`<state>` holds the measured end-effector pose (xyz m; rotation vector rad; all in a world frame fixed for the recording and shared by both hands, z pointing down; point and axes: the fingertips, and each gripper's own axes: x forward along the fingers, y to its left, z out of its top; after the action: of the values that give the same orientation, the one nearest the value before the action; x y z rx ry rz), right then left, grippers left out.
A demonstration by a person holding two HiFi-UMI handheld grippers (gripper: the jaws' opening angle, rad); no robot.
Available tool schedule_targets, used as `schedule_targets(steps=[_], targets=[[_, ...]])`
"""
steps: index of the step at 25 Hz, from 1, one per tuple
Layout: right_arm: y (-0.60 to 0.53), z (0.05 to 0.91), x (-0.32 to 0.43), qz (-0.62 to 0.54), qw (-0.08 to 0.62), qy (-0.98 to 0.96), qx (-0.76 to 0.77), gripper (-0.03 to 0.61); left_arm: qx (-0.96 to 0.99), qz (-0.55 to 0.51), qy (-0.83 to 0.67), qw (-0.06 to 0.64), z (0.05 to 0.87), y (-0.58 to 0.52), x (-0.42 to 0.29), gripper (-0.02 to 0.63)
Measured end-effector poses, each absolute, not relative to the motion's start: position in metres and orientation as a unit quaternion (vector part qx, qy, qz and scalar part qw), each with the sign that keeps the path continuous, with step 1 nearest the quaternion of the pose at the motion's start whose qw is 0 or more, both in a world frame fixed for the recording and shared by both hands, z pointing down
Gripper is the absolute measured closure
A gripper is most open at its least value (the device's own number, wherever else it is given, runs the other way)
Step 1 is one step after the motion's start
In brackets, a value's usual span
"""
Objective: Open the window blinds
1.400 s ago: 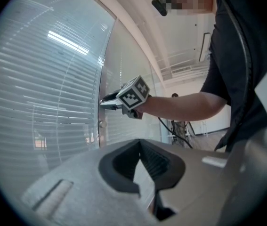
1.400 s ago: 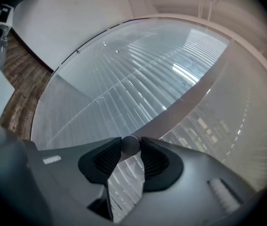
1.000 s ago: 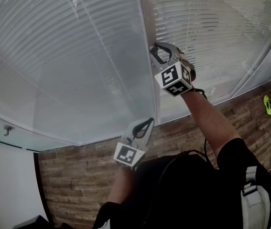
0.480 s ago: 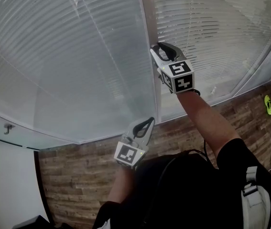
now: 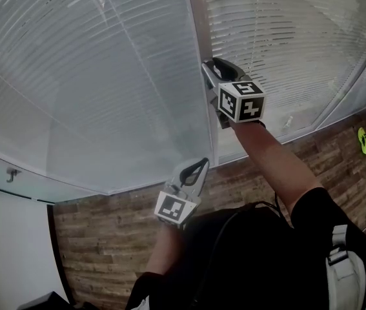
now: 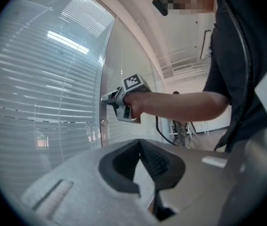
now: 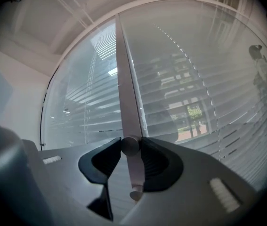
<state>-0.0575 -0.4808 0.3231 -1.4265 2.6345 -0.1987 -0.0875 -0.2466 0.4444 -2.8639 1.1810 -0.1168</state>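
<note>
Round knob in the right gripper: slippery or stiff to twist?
The knob looks smooth and round, so it may slip in the right gripper under torque. It is small, so the hold is probably marginal. Mounted on the rigid frame, it should turn in place, not pull away.

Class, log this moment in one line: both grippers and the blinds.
right gripper: fingers shut on knob on window frame | left gripper: shut, empty | blinds: down
</note>
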Motion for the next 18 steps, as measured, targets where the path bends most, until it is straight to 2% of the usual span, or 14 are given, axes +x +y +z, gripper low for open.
schedule_targets(steps=[18], targets=[[-0.487, 0.3266, -0.0653, -0.049, 0.05, 0.881, -0.468, 0.442, -0.922, -0.046, 0.383, 0.024, 0.4422, -0.2486, -0.0844, 0.609]])
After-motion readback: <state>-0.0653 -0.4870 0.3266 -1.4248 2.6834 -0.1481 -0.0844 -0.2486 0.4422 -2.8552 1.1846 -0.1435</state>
